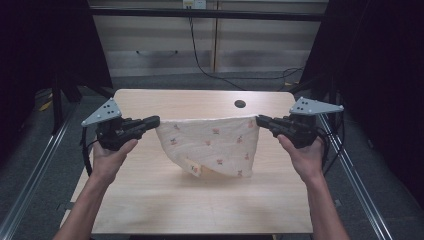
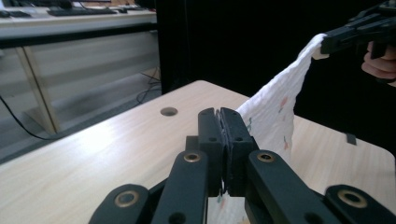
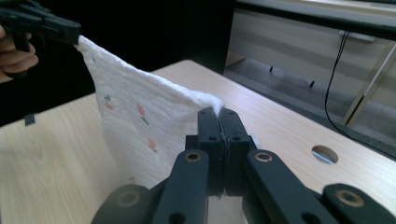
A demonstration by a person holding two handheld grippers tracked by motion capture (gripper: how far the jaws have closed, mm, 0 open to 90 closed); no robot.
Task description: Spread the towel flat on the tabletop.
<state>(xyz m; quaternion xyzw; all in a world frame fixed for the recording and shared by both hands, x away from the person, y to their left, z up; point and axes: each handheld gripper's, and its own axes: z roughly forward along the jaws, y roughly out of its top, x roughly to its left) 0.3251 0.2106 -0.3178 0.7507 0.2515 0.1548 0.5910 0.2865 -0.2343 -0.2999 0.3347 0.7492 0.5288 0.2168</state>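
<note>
A white cloth [image 1: 215,142] with small red and green prints hangs stretched between my two grippers above the wooden table [image 1: 150,200]. My left gripper [image 1: 156,120] is shut on the cloth's left top corner, and my right gripper [image 1: 259,120] is shut on its right top corner. The lower part sags, and its folded bottom edge touches the table. In the left gripper view the shut gripper [image 2: 220,112] pinches the cloth [image 2: 275,112], which runs up to the other gripper [image 2: 324,44]. In the right gripper view the gripper [image 3: 219,112] clamps the cloth [image 3: 140,116].
A round cable hole [image 1: 240,104] sits near the table's far edge. Dark curtains and metal rails flank the table on both sides. A cabinet with a hanging black cable [image 1: 200,60] stands behind it.
</note>
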